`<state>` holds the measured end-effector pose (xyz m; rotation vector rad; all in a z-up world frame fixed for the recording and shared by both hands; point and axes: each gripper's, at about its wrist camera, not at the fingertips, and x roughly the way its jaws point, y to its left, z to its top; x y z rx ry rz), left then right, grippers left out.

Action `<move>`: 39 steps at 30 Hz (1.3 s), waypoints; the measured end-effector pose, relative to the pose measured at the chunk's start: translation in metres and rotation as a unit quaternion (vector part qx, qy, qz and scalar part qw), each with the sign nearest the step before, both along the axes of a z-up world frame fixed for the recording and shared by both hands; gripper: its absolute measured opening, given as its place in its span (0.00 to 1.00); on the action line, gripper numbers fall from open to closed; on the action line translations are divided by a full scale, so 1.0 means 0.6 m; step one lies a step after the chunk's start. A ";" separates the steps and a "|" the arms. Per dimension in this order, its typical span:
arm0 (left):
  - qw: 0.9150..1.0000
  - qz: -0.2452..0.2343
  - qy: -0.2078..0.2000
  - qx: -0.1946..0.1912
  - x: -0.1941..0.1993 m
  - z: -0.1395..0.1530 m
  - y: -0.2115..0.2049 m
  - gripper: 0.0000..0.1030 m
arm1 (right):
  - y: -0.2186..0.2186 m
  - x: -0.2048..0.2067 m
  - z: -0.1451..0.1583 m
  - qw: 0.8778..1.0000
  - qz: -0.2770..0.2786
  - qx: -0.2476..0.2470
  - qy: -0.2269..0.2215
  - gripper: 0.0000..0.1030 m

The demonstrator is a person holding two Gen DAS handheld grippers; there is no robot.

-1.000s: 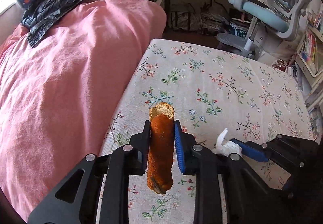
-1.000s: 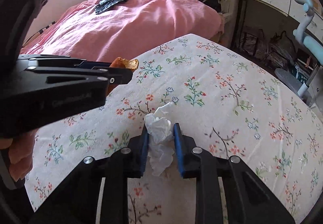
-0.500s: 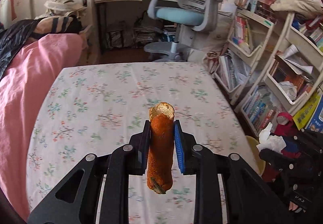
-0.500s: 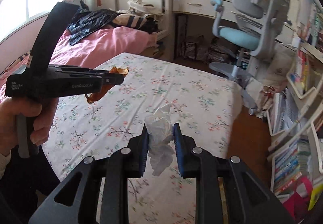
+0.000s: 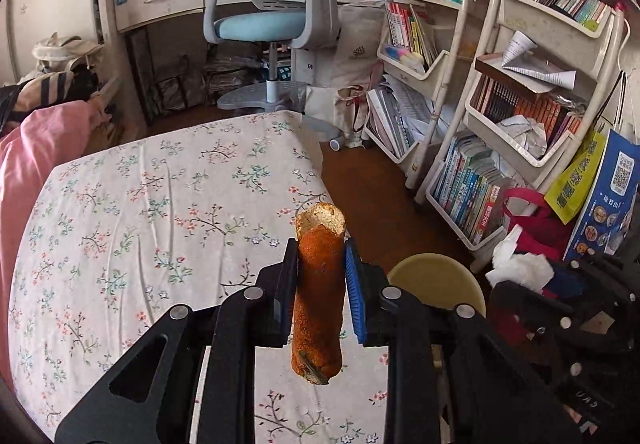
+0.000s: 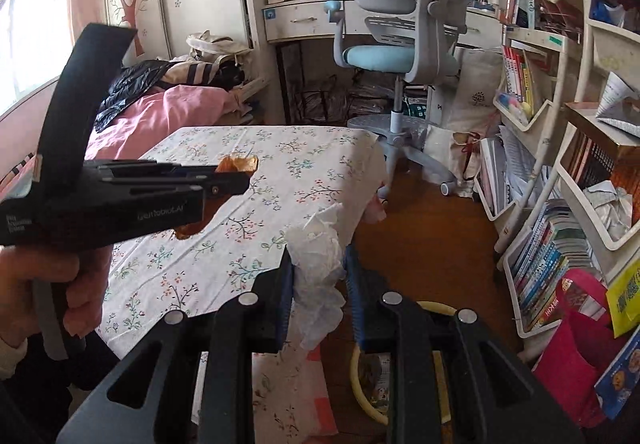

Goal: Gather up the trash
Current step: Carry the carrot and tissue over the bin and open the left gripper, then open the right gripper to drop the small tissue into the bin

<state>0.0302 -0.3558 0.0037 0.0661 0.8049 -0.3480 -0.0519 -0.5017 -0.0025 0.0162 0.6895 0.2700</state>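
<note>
the orange peel (image 5: pixel 318 296) was clamped upright between the jaws of the left gripper (image 5: pixel 320 284), held in the air above the edge of the bed (image 5: pixel 152 204) with its flowered sheet. the crumpled tissue (image 6: pixel 318 264) was pinched the same way in the jaws of the right gripper (image 6: pixel 318 276), also off the bed and over the wooden floor (image 6: pixel 420 236). so both pieces of trash were already picked up, and neither was dropped yet.

just beyond and below both grippers sat a round yellow bin (image 5: pixel 436 280), standing on the floor beside the bed's corner; in the right wrist view its rim showed under the gripper, with some scraps that looked to be inside it already. what was left, by my reading, was to bring each gripper over that opening and let go. the flowered sheet showed no other litter in either view, though the pink duvet (image 5: pixel 36 136) side was mostly out of sight.
</note>
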 end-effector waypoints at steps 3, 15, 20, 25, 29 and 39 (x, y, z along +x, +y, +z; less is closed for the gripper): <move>1.000 -0.009 0.006 -0.001 0.009 -0.010 -0.021 0.21 | -0.018 -0.005 0.000 1.000 -0.011 0.005 -0.005 0.25; 0.999 -0.036 -0.002 -0.013 0.016 -0.006 -0.103 0.21 | -0.064 0.038 -0.011 0.999 -0.016 -0.037 -0.003 0.27; 0.999 -0.040 0.001 -0.012 0.018 -0.013 -0.132 0.21 | -0.087 0.035 -0.019 0.999 -0.029 -0.028 0.004 0.27; 0.999 -0.047 0.005 -0.013 0.019 -0.023 -0.160 0.21 | -0.113 0.023 -0.028 0.998 -0.049 -0.035 0.016 0.27; 0.998 -0.056 0.008 -0.011 0.015 -0.033 -0.184 0.21 | -0.135 0.022 -0.036 0.997 -0.062 -0.027 0.030 0.27; 0.997 -0.063 0.026 -0.022 0.021 -0.051 -0.205 0.21 | -0.144 0.025 -0.066 0.995 -0.068 -0.029 0.069 0.27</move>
